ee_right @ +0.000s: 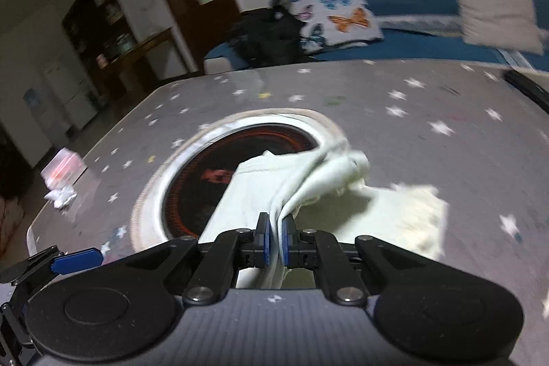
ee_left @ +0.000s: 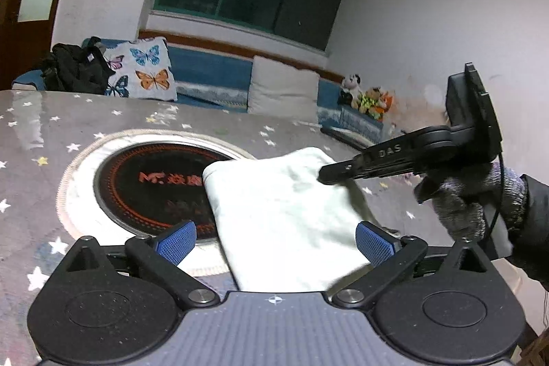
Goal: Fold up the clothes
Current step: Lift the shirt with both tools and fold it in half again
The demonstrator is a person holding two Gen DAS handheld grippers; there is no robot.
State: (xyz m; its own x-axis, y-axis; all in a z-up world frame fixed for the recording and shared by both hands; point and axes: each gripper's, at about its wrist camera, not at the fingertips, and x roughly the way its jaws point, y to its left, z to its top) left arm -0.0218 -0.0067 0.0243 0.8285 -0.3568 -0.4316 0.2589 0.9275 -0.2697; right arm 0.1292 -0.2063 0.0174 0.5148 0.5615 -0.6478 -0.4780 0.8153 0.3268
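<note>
The pale cloth (ee_left: 284, 215) lies on the table (ee_left: 51, 132), partly over the round black burner (ee_left: 151, 184). The right gripper (ee_right: 273, 237) pinches a bunched edge of it; the left gripper (ee_left: 274, 242) is wide apart, holding nothing. A fold is underway, I think; next, carry that edge over the cloth and lay it flat

Butterfly cushion (ee_left: 144, 71) on blue sofa (ee_left: 209, 71); soft toys (ee_left: 367, 96), perhaps plush animals.
</note>
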